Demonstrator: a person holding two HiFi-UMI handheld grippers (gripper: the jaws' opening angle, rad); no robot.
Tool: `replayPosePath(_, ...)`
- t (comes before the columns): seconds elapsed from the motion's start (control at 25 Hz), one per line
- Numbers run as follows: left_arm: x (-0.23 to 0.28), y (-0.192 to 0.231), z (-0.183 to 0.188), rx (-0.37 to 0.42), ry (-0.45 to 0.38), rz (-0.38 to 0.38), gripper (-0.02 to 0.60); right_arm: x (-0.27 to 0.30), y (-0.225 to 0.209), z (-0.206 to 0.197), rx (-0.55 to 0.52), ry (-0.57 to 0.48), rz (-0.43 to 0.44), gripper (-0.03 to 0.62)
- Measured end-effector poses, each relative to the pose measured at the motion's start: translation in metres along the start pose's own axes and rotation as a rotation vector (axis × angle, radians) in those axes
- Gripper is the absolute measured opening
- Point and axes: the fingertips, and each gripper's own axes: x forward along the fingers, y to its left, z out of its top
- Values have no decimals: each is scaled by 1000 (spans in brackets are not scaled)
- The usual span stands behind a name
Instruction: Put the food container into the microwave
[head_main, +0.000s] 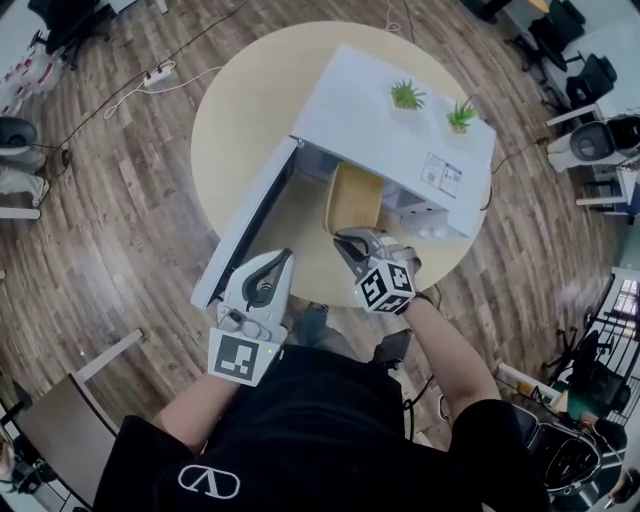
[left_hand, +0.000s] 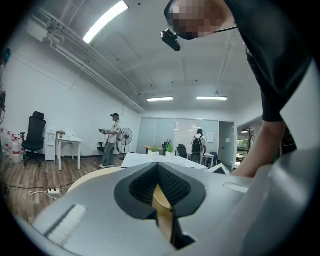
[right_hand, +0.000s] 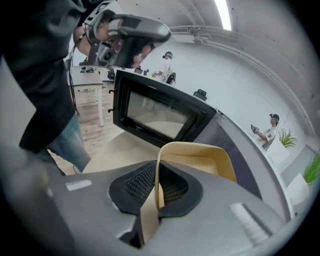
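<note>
Clearly right gripper jaws pinch food container rim; head view hides grip.

We counted one microwave with one open door, two small potted plants on its top, one tan food container between the right gripper's fingers, one round table, two grippers in all, and two people far beyond the left gripper's fingers.

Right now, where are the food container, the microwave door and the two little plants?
food container (head_main: 353, 195): head view, its yellow middle.
microwave door (head_main: 243, 228): head view, middle of the open door.
plants (head_main: 407, 96): head view, the left plant's leaves.
</note>
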Motion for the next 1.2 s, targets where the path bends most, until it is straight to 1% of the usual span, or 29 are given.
replayPosePath(0.2,-3,2,-9,-1,19,7,0,21,-36,-24,10,52,-52,25)
replayPosePath(0.32,-5,3,-14,2,20,11,0,29,-57,-28,14,62,-92,25)
replayPosePath(0.44,-7,2,-20,-12,34,10,0,37,-75,-30,10,76,-141,25)
replayPosePath(0.68,-13,-3,-34,-21,68,-10,0,54,-104,-41,20,125,-236,25)
replayPosePath(0.8,-16,-3,-42,-36,90,-9,0,63,-115,-50,33,147,-256,25)
replayPosePath(1.0,-20,-3,-50,-45,101,-6,0,72,-133,-65,89,174,-292,25)
replayPosePath(1.2,-20,-3,-55,-51,110,-8,0,79,-141,-77,141,184,-301,25)
